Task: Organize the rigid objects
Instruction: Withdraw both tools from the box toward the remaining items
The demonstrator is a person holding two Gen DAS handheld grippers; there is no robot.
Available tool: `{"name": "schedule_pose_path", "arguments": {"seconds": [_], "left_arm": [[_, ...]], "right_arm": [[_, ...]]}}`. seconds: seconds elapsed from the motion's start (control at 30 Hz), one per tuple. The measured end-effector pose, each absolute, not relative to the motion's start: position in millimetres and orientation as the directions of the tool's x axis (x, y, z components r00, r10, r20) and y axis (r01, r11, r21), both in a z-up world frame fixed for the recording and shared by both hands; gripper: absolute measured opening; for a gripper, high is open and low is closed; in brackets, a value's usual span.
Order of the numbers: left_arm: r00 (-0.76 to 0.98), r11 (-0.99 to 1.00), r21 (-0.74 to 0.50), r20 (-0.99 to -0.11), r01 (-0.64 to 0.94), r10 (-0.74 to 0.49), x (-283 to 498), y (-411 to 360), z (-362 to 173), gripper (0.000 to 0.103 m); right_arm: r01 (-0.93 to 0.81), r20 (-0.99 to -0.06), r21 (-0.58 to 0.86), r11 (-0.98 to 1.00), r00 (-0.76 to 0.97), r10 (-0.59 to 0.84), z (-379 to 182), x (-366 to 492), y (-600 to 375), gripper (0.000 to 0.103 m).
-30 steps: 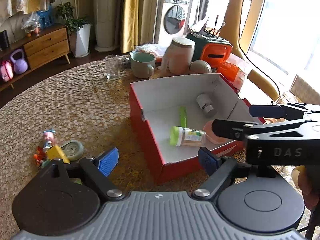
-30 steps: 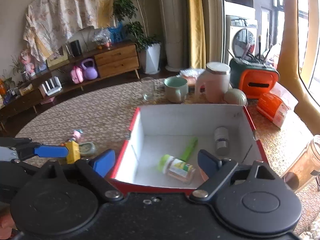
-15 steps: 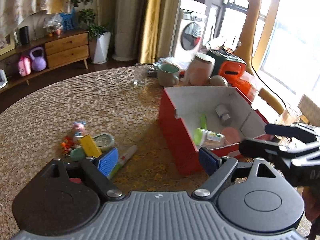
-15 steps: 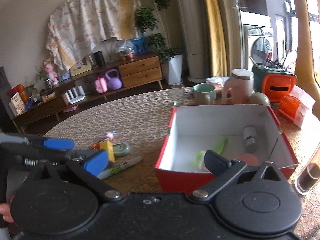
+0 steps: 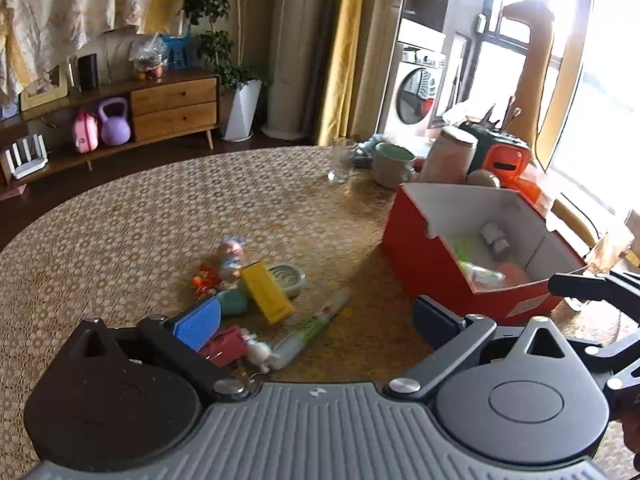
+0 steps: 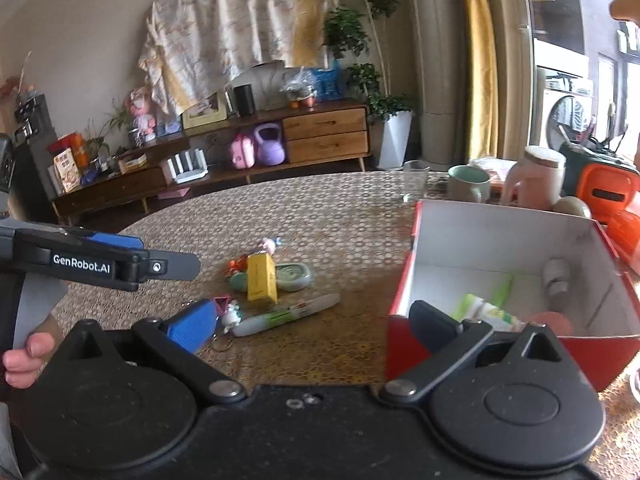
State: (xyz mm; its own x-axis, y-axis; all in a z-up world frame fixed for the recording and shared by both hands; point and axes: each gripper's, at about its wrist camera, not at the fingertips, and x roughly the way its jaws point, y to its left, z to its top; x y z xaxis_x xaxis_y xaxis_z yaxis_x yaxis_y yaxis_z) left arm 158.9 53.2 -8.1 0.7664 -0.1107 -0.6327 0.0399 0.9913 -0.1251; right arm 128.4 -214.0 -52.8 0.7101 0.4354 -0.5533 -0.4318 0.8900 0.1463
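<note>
A red box (image 5: 416,252) (image 6: 404,292) with white inside stands on the round table at the right; it holds a green-capped bottle (image 6: 486,312), a green stick, a small white bottle (image 6: 556,276) and a pink round thing. Left of it lies a pile: a yellow block (image 5: 266,292) (image 6: 261,283), a green-white marker (image 5: 310,332) (image 6: 286,315), a round green case (image 5: 286,278), small toys and a red keychain (image 5: 224,346). My left gripper (image 5: 316,320) is open and empty above the pile. My right gripper (image 6: 312,320) is open and empty between pile and box.
A glass (image 5: 340,164), a green mug (image 5: 392,164), a pink jar (image 5: 450,160) and an orange-green toolbox (image 5: 502,156) stand behind the box. A jar (image 5: 608,248) stands right of it. The woven table mat (image 5: 140,232) stretches left. A sideboard is beyond.
Both grippers have swung left and pulled back from the box toward the pile of loose things. The box now sits at the right of both views. Both stay open and empty.
</note>
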Motion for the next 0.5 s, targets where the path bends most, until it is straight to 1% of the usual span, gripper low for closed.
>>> {"name": "schedule_pose_path", "arguments": {"seconds": [0.1,0.23,0.5], "left_arm": [[0.758,0.988,-0.150,-0.642,0.027,-0.118,158.3,65.4,-20.4,0.103],[0.755,0.989,-0.149,-0.650,-0.019,-0.083,158.5,79.5,-39.8,0.103],[0.741,0.995,-0.101,-0.669,-0.024,-0.050,170.0,100.3,-80.0,0.103]], "right_arm": [[-0.441,-0.566,0.140,0.886,0.699,0.437,-58.1,133.8,-201.3,0.103],[-0.451,-0.591,0.125,0.884,0.681,0.432,-68.6,140.8,-185.1,0.103],[-0.458,-0.644,0.121,0.881,0.639,0.420,-90.7,160.3,-158.5,0.103]]}}
